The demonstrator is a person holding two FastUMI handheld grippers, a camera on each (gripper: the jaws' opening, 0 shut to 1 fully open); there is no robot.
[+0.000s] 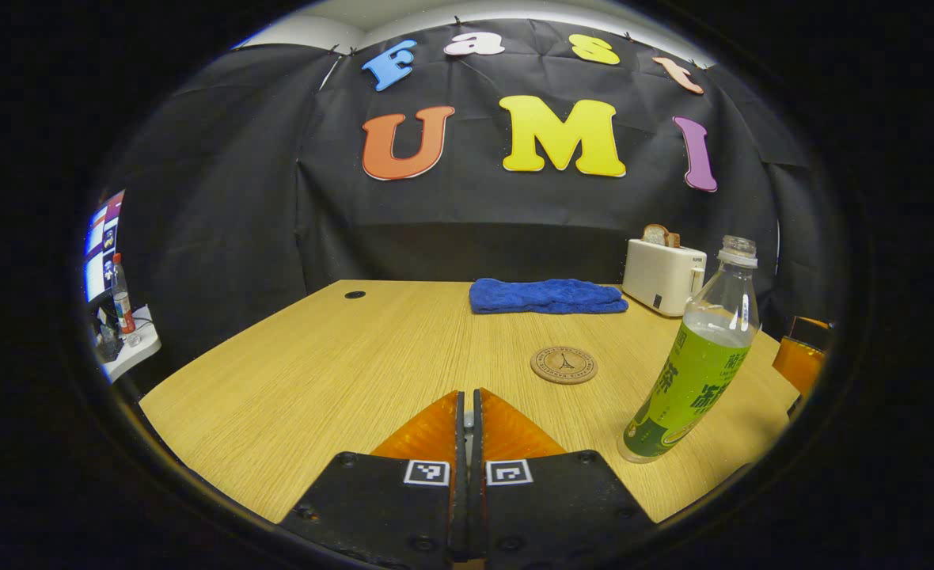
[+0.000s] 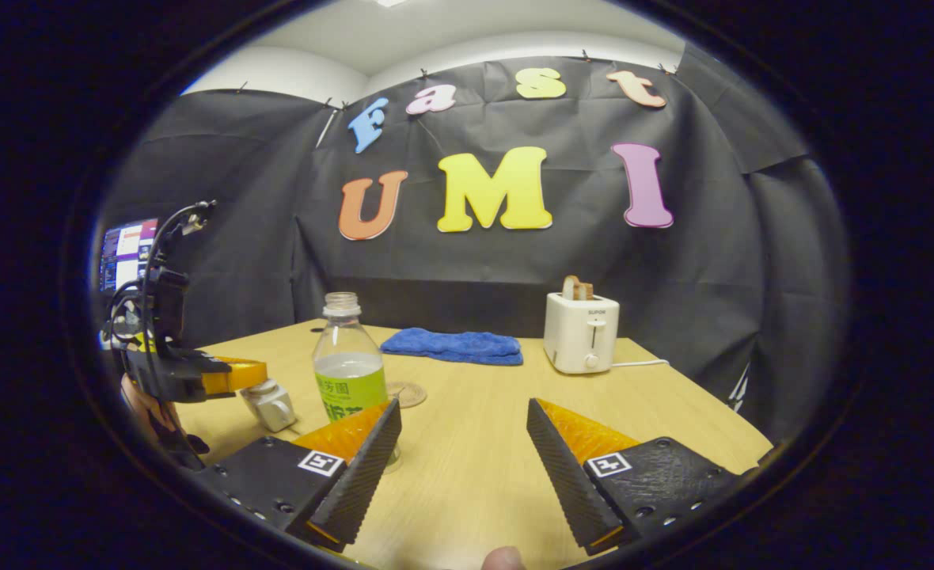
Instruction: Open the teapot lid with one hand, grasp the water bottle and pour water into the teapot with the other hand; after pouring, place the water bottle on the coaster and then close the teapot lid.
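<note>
With the left gripper (image 1: pixel 468 412) closed on nothing, the wide-open, empty right gripper (image 2: pixel 463 435) should be centred around the uncapped water bottle (image 2: pixel 346 360) before being closed.

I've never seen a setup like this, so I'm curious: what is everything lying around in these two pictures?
Water bottle: one, clear with green drink and green label, no cap, standing on the table's right part.
Coaster: one, round, brown, mid-table, nothing on it.
Towel: one, blue, folded, at the far edge.
Toaster: one, cream, bread in its slot, far right corner.
Table: one, light wood.
Small whitish object: one, under the far tool in the right gripper view; too unclear to name.
Side shelf with small bottle: one, far left, beside a screen.
Left tool: one, fingers closed together, holding nothing.
Right tool: one, fingers wide apart, near the bottle.
</note>
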